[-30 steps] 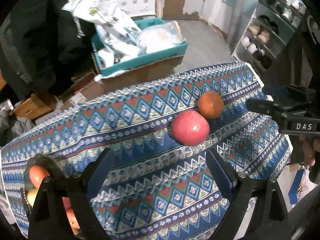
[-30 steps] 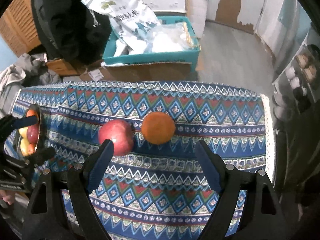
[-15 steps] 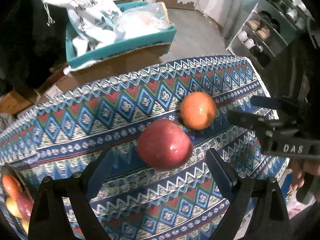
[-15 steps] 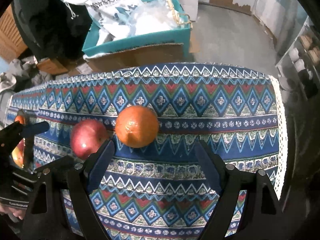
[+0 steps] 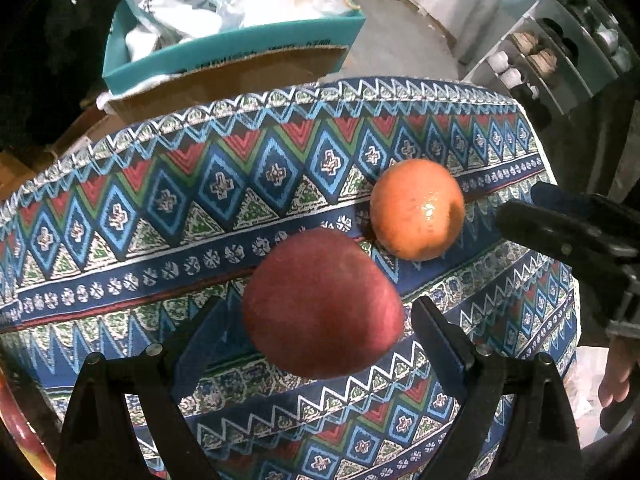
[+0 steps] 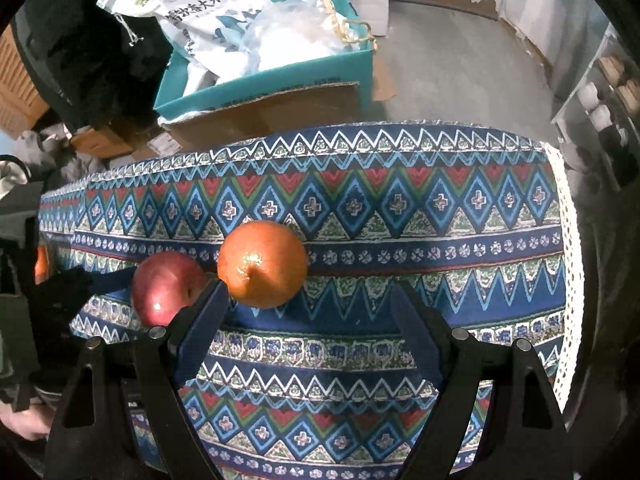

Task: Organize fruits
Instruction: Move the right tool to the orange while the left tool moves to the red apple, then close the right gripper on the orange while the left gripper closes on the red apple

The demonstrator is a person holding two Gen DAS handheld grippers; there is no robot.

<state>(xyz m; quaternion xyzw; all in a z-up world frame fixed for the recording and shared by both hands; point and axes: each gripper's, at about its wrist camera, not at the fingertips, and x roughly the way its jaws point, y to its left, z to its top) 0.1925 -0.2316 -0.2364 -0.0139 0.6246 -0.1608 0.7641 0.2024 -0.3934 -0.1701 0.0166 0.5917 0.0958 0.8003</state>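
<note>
A red apple (image 5: 320, 304) and an orange (image 5: 418, 209) lie side by side on the patterned tablecloth (image 5: 200, 184). My left gripper (image 5: 316, 332) is open, its fingers on either side of the apple, not closed on it. In the right wrist view the orange (image 6: 262, 265) sits just beyond my open right gripper (image 6: 310, 300), toward its left finger, with the apple (image 6: 168, 286) to the left. The right gripper's fingers (image 5: 560, 228) show at the right of the left wrist view.
A fruit bowl rim (image 5: 16, 420) is at the table's left end, with fruit in it (image 6: 41, 266). Behind the table stand a teal box (image 6: 280, 76) with bags on cardboard boxes. A shoe shelf (image 5: 568, 40) is at the right. The table's right edge (image 6: 568, 240) is near.
Both grippers moved forward and down toward the fruit. The apple now lies between my left fingers; the orange is close in front of my right gripper.
</note>
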